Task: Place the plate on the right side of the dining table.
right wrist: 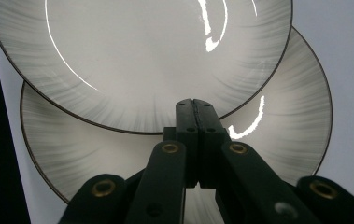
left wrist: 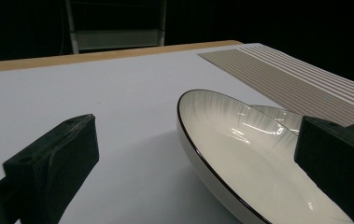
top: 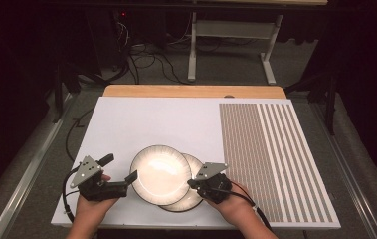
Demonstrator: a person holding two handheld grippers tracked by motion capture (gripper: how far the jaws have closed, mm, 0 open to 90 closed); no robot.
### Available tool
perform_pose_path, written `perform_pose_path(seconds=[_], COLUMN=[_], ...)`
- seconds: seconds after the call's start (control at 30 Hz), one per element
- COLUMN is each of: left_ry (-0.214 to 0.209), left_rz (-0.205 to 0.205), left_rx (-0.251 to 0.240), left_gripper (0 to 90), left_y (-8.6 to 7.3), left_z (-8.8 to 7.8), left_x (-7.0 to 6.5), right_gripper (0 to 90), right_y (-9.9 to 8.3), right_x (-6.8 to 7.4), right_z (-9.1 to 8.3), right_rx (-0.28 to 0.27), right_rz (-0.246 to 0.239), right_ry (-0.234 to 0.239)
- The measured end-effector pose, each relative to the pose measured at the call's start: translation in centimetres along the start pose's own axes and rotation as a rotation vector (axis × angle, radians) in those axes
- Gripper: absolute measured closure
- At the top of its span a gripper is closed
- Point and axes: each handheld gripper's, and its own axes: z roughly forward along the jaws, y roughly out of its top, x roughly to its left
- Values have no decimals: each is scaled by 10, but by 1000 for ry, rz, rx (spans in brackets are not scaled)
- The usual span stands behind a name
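You have two plates in front of you near the front edge of the white board [top: 146,119]. The upper plate [top: 160,174] overlaps the lower plate [top: 190,196], which peeks out to its right and front. Both are pale with grey brushed streaks toward a thin dark rim. In the left gripper view the upper plate sits tilted, its left rim lifted off the board and casting a shadow beneath.

Your left gripper [top: 121,172] has its jaws spread wide. One jaw points toward the left rim of the upper plate and looks to reach it in the high view, while the other stands out over bare board. In the left gripper view the near jaw covers part of the plate's inside and the far jaw is well clear of it.

Your right gripper [top: 192,183] has its jaws pressed together, tip to tip. In the right gripper view they meet right at the rim of the upper plate, above the lower plate. Whether they pinch that rim or are merely closed against it, I cannot tell.

A striped mat [top: 270,159] of fine grey and white lines covers the right part of the board. No brand, label or writing can be read on any of these things.
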Motion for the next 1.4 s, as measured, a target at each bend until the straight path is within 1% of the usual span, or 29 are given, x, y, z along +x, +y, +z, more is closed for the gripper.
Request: perform_pose_path(seconds=[0.1, 0.13, 0.27, 0.33, 0.5, 0.57, 0.6, 0.63, 0.73, 0.9, 0.97, 1.0, 1.07, 1.13, 1.2, 1.27, 1.33, 1.4], left_ry=[-11, -17, -46, -57, -80, -98, -107, -117, -142, -190, -216, -222, -224, -222, -226, -227, -215, -212], left_rz=[-9, -13, -31, -41, -84, -106, -117, -128, -141, -193, -225, -240, -252, -261, -277, -297, -303, -322], left_rx=[25, 44, 100, 127, 182, 207, 224, 242, 287, 346, 359, 365, 371, 370, 364, 368, 378, 387], left_gripper=[5, 6, 8, 10, 25, 39, 63, 63, 138, 177, 201, 214, 264, 276, 305, 342, 374, 420], left_y=[0, 0, -2, -3, -5, -7, -8, -9, -11, -12, -11, -10, -10, -10, -10, -10, -10, -10], left_z=[3, 5, 11, 14, 20, 22, 23, 25, 29, 33, 33, 34, 34, 35, 35, 36, 36, 37], left_x=[-2, -3, -6, -7, -8, -8, -8, -8, -8, -7, -5, -5, -4, -5, -5, -6, -6, -5], right_gripper=[900, 900, 900, 900, 900, 900, 900, 900, 900, 900, 900, 900, 900, 900, 900, 900, 900, 900], right_y=[2, 2, 2, 2, 2, 2, 2, 2, 2, 2, 2, 2, 2, 2, 2, 2, 2, 2], right_x=[1, 1, 2, 2, 2, 2, 2, 2, 3, 3, 3, 3, 3, 3, 3, 3, 3, 3], right_z=[2, 2, 3, 2, 2, 2, 2, 2, 2, 3, 3, 3, 3, 3, 3, 3, 3, 3], right_rx=[-5, 3, -2, 3, 5, 4, 4, 4, 2, 3, 6, 5, 11, 11, 12, 13, 14, 13], right_rz=[-1, -5, -8, -19, -21, -26, -26, -26, -26, -32, -28, -34, -35, -29, -36, -37, -37, -37], right_ry=[2, 2, 2, 1, -1, -1, -2, -2, -6, -6, -7, -8, -5, -4, -4, -4, -4, -6])
